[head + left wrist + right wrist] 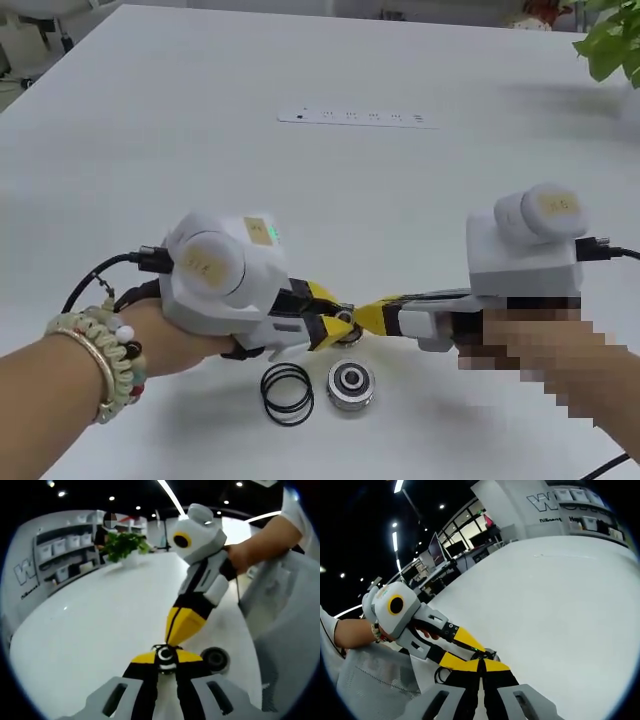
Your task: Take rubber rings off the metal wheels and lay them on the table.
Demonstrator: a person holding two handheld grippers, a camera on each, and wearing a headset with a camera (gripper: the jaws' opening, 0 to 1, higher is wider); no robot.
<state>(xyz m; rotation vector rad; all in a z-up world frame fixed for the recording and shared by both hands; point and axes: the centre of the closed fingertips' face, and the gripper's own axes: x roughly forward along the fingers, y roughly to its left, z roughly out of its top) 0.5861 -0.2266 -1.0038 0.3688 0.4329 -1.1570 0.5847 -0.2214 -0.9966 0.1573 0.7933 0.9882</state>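
Overhead, in the head view, the left hand-held gripper [330, 325] and the right hand-held gripper [372, 315] met tip to tip just above the smooth white desk [300, 200]. Between them was a small silver metal wheel [349, 330]. Just below it on the desk lay a loose pile of thin black rubber rings [287, 393] beside a second, bare metal wheel [351, 386].

In the left gripper view, the left jaws were closed on the small wheel, its round face turned up. The right hand-held gripper's yellow wedge came in from straight ahead, nose touching the wheel's far rim.

In the right gripper view, the right jaws stood together with no gap. A thin black rubber ring [490, 654] seemed to run along the wheel at their tips, though whether they had it pinched was too small to tell.

The wheel lay dead ahead of the right jaws, along their long axis. Peeling the soft ring off the hard rim would likely mean drawing the right one back from the left.
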